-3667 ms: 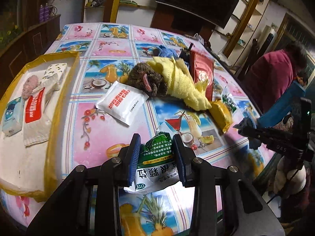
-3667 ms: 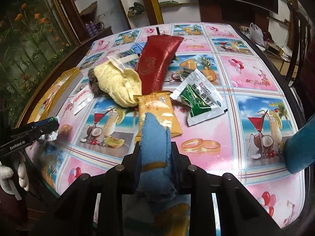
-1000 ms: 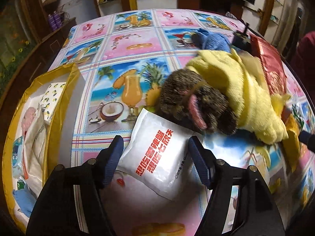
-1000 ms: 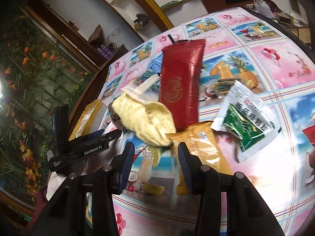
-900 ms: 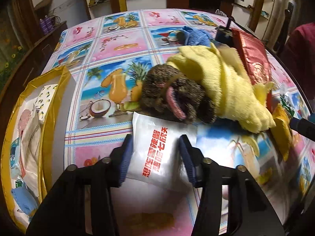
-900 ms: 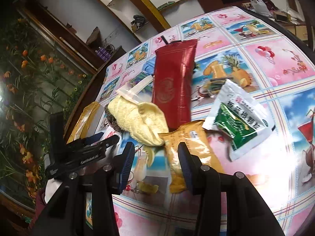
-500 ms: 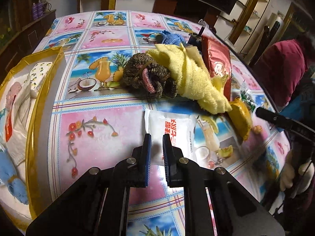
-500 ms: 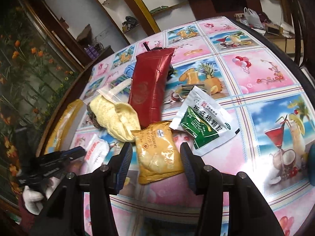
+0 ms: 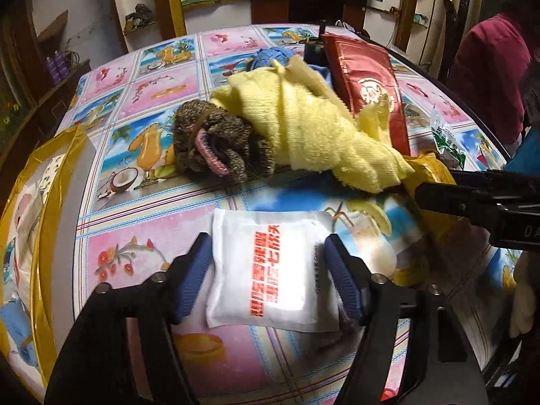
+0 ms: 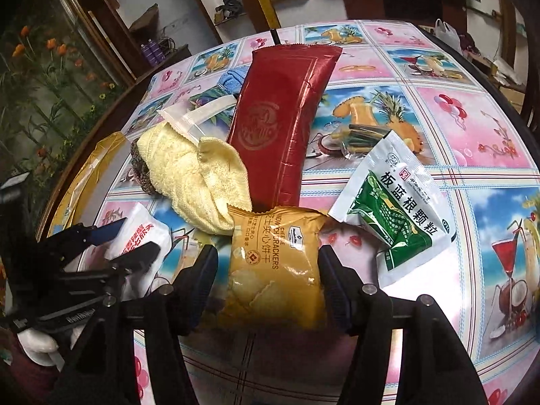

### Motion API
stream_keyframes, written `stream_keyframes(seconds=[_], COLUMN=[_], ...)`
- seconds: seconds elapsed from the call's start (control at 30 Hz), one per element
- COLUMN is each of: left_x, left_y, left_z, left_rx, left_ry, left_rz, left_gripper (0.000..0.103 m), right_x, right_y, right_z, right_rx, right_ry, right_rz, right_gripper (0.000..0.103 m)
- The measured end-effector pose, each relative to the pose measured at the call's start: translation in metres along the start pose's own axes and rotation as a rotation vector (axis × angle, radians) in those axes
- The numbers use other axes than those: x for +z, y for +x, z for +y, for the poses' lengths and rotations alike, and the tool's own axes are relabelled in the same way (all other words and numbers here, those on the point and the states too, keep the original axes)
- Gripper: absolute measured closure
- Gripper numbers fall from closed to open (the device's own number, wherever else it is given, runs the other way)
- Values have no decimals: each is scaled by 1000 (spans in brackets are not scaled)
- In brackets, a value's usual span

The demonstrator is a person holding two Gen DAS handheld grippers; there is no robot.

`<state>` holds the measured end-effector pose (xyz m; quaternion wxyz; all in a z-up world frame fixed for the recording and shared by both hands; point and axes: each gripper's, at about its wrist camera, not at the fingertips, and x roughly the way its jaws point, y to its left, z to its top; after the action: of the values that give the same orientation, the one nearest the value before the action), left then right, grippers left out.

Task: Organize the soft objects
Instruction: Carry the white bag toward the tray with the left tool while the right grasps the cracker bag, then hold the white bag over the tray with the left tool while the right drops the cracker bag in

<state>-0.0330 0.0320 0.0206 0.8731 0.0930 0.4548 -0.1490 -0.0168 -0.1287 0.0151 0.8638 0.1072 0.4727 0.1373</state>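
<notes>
- The left claw [image 9: 270, 266] is held open astride the white pouch [image 9: 270, 270], which lies flat on the surface [image 9: 141, 222]; its jaws have just been opening, and the pads stand just beside the pouch's edges without pressing on them.
- The right claw [image 10: 266, 280] is likewise open around the yellow cracker bag [image 10: 273, 270], its jaws having just been widening; the bag lies flat, with its top edge tucked under the yellow towel [image 10: 195, 175].
- The tray [image 9: 47, 155] at the far left already holds several soft items.
- Risks, as judged from here:
  - The pouch may be pinched only at its thin seam and slip out when lifted, since it is flat and slick.
  - The crackers may be crushed if the bag is squeezed hard.
  - The towel may be dragged along with the bag, because it overlaps the bag's top edge, and the brown knit [image 9: 216, 145] beside it may be disturbed.
  - The two claws are close together, so a collision is possible if both are lifted at once.
</notes>
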Motion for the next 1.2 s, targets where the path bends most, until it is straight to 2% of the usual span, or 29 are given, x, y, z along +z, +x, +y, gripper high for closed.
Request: stream_keyframes(seconds=[0.1, 0.13, 0.17, 0.2, 0.27, 0.43, 0.53, 0.7, 0.9, 1.03, 1.2], left_x=[-6, -6, -6, -6, -8, -19, -27, -39, -53, -51, -38], left_y=[-3, -5, -7, -9, -11, -25, -46, -83, -121, -135, -124], left_z=[-13, -16, -16, -17, -21, -10, 3, 30, 90, 144, 209], left_rx=[-25, -26, -57, -68, -58, -137, -186, -215, -169, -57, 54], left_ry=[25, 36, 36, 40, 57, -19, -85, -181, -293, -342, -384], left_rz=[1, 5, 8, 10, 10, 2, -30, -91, -143, -152, -120], left_gripper=[25, 29, 47, 56, 59, 59, 59, 59, 59, 59, 59], right_x=[-1, -1, -2, -3, -7, -15, -18, -17, -9, 3, 24], right_y=[2, 3, 3, 3, 2, -14, -28, -43, -33, -21, 1], right_z=[7, 10, 13, 17, 20, 16, 15, 33, 84, 129, 184], right_rx=[-25, -40, -55, -73, -96, -67, -42, 10, 106, 173, 243], right_ry=[-29, -45, -64, -85, -104, -81, -69, -104, -179, -247, -314], right_rz=[-3, -4, -4, -3, 1, -19, -35, -53, -23, -5, 10], right_gripper=[41, 41, 41, 44, 57, 58, 58, 58, 58, 58, 58])
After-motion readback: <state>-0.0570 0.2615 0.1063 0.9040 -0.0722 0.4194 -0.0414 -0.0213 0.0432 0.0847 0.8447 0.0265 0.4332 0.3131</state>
